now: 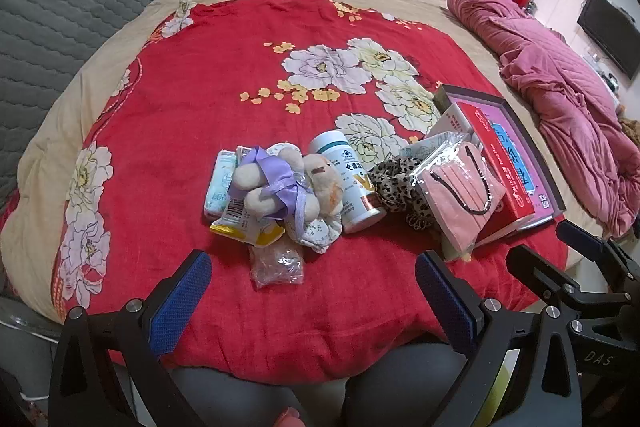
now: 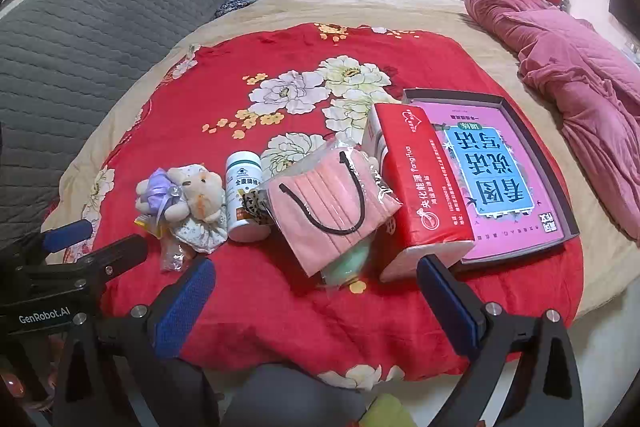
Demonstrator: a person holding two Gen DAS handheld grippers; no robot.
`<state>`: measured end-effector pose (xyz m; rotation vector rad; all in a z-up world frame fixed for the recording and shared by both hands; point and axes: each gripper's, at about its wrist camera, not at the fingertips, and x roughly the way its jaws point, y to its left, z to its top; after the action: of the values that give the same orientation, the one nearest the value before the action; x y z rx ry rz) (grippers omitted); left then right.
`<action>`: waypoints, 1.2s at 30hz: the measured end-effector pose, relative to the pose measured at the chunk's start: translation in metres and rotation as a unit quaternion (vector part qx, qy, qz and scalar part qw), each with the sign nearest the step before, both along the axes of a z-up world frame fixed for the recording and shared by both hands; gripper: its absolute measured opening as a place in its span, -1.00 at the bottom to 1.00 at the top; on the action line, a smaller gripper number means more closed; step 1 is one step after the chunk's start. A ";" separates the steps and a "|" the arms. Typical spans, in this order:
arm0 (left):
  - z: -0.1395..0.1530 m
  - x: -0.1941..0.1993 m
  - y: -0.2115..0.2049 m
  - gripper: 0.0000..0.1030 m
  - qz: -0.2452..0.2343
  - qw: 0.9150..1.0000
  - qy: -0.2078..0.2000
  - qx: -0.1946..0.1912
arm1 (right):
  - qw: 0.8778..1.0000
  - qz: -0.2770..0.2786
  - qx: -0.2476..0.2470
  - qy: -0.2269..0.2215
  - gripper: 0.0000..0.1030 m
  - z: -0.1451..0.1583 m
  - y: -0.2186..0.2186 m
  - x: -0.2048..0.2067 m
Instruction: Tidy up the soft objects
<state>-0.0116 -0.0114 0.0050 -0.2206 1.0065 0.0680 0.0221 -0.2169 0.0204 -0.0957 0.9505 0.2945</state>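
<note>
Plush toy (image 1: 280, 187) lies atop the pile near the quilt's (image 1: 200, 87) front edge, left of the bottle (image 1: 352, 183). My left gripper (image 1: 312, 291) and right gripper (image 2: 316, 291) hover wide open, empty. I'd pinch the toy's body, not the ribbon.

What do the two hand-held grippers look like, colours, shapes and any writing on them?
Both match: the left hand-held gripper and the right hand-held gripper have black angular frames with silver round bolts, and each finger carries a flat blue pad with a fine dotted texture. White lettering shows on the bodies: "GenRobot.AI" on the left one, "DAS" on the right one. No cables or sleeves are visible.
</note>
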 end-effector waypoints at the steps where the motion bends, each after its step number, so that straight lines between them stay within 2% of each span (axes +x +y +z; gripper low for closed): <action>1: 0.000 0.000 0.000 0.98 0.000 1.000 0.001 0.000 | 1.000 0.000 -0.001 0.000 0.97 0.000 0.000 0.000; 13: -0.005 0.001 0.005 0.98 0.003 1.000 0.003 -0.009 | 1.000 0.003 0.002 0.002 0.97 -0.004 0.000 0.002; 18: -0.017 0.005 0.029 0.98 0.016 0.998 0.008 -0.063 | 1.000 0.004 -0.004 0.005 0.97 -0.011 0.002 0.004; 21: -0.026 0.013 0.044 0.98 0.030 0.997 0.018 -0.070 | 1.000 0.002 -0.002 0.009 0.97 -0.015 0.001 0.006; 25: -0.033 0.025 0.052 0.98 0.031 0.997 0.019 -0.068 | 1.000 0.002 -0.001 0.013 0.97 -0.020 0.001 0.010; 29: -0.036 0.040 0.056 0.97 0.023 0.998 0.002 -0.056 | 1.000 0.003 0.000 0.020 0.97 -0.025 0.003 0.015; 35: -0.048 0.063 0.060 0.76 0.016 0.997 0.016 -0.073 | 1.000 0.002 0.000 0.025 0.97 -0.030 0.004 0.022; 36: -0.050 0.066 0.059 0.65 0.016 0.997 0.017 -0.076 | 1.000 0.001 0.000 0.026 0.97 -0.031 0.004 0.023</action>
<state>0.0547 0.0477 -0.0452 -0.3752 1.0430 0.0252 0.0454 -0.2130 -0.0107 -0.0895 1.0019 0.3001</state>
